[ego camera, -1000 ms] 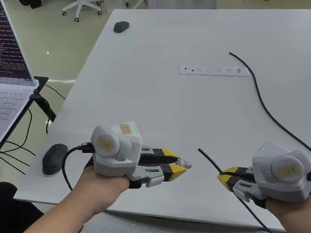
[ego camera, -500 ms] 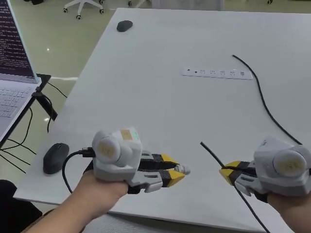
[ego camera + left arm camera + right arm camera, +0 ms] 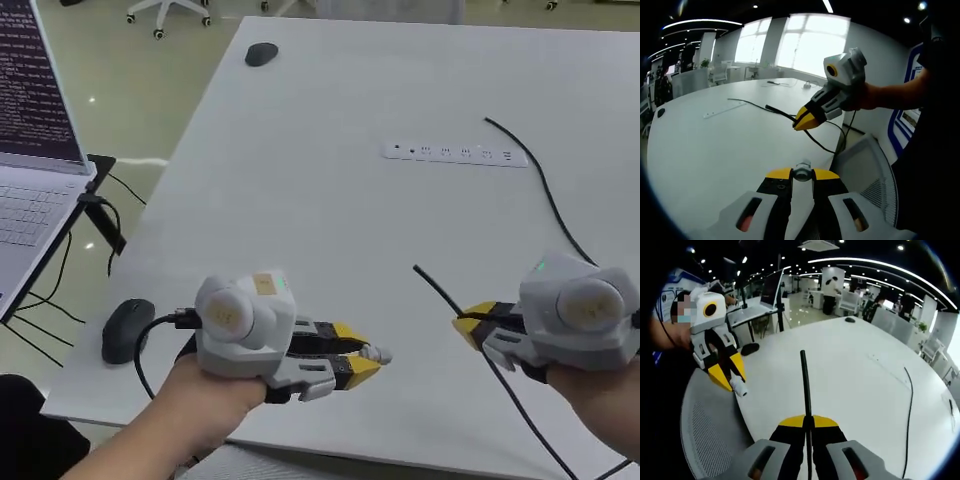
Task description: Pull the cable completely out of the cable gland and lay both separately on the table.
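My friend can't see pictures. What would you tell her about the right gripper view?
The right tongs, yellow-tipped, pinch a thin black cable whose free end pokes forward over the white table. At the left, the left tongs hold a small silvery cable gland, apart from the cable.

Between the cable gland (image 3: 379,353) pinched in our left gripper (image 3: 362,360) and the cable (image 3: 432,285) clamped in our right gripper (image 3: 466,328), we had an open gap over bare table (image 3: 330,200). Ahead, the top lay free as far as the power strip (image 3: 455,153). A black lead (image 3: 548,195) curved along the right side, and a mouse (image 3: 125,330) sat near the left edge.
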